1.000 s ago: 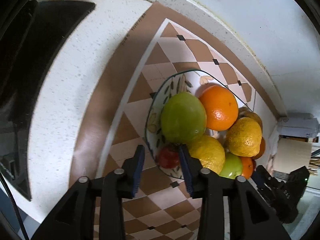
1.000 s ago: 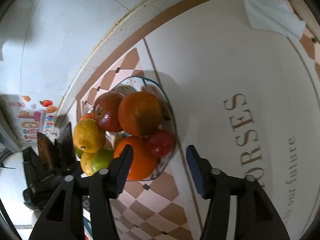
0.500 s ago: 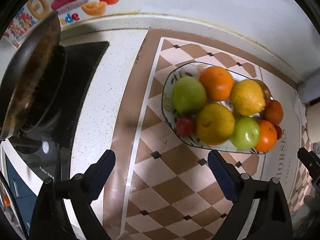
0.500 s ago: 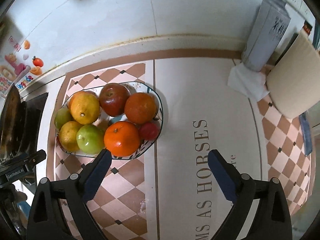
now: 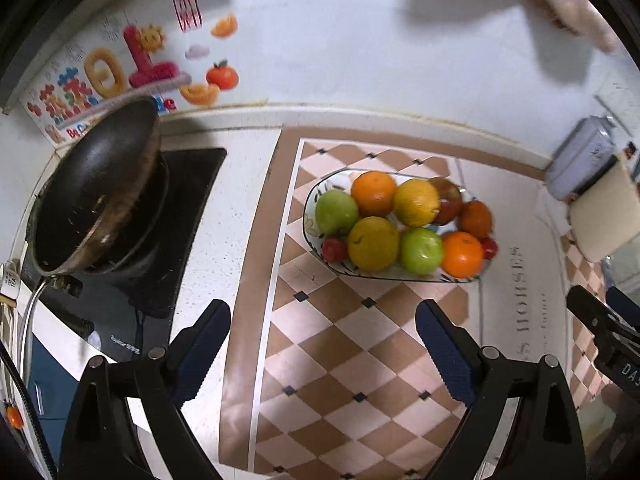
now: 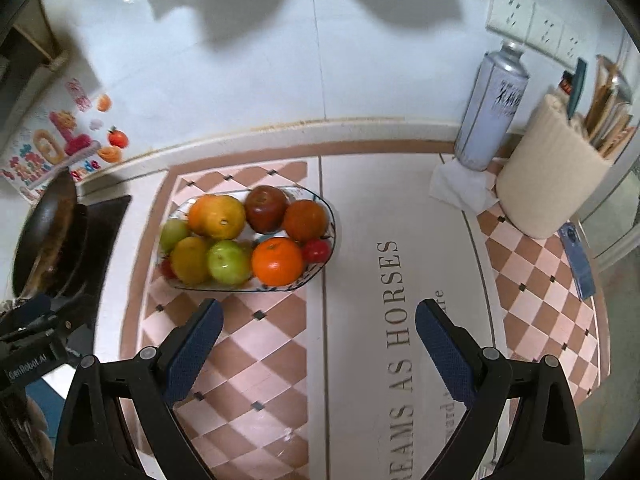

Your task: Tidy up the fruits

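An oval patterned plate (image 5: 316,196) (image 6: 326,208) sits on the checkered mat, piled with several fruits: oranges (image 5: 462,254) (image 6: 277,261), green apples (image 5: 421,250) (image 6: 228,261), lemons (image 5: 373,243), a red apple (image 6: 265,208) and small red fruits (image 5: 334,249) (image 6: 317,249). My left gripper (image 5: 323,338) is open and empty, held high above the mat in front of the plate. My right gripper (image 6: 319,338) is open and empty, also high and in front of the plate, to its right.
A dark wok (image 5: 96,188) sits on a black stove (image 5: 188,200) at the left. A spray can (image 6: 494,108), white tissue (image 6: 460,188), beige roll (image 6: 548,168) and utensil holder stand at the back right. The wall runs behind.
Both grippers have pulled back and up from the plate and opened wide; the left had its jaws close by the small red fruit a second ago. The fruits stay on the plate.
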A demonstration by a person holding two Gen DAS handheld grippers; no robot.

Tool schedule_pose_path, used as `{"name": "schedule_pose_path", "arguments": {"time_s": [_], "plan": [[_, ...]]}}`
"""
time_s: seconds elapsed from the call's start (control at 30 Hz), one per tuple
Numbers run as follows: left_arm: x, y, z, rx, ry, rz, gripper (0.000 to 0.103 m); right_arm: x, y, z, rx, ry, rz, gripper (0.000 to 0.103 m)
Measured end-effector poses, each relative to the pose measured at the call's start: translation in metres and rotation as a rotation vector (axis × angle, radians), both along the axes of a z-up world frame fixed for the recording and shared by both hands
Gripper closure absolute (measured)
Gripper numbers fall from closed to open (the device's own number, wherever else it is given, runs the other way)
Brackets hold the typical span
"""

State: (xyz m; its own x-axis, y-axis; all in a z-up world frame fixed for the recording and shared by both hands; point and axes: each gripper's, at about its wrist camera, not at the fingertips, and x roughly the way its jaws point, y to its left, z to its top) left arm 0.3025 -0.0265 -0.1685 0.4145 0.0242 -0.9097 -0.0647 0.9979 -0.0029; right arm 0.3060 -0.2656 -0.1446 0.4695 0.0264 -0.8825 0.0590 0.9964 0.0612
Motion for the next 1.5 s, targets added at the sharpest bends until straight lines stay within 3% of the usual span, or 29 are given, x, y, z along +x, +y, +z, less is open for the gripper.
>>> {"name": "schedule_pose_path", "arguments": {"time_s": [0.57,0.83,1.17,1.5], "plan": [[-0.133,0.012,0.091,-0.009,-0.192,-0.056,0.008,-0.169,0.035,0.110,-0.027,-0.178,0.016,0.001],[-0.188,0.016,0.124,-0.005,-0.236,-0.067,0.008,-0.229,0.046,0.147,-0.004,-0.240,0.038,0.001],[-0.221,0.007,0.154,-0.005,-0.290,-0.050,0.008,-0.258,0.039,0.183,-0.012,-0.296,0.071,0.001],[-0.226,-0.003,0.162,0.001,-0.312,-0.028,0.008,-0.254,0.024,0.186,-0.004,-0.291,0.074,0.001]]}}
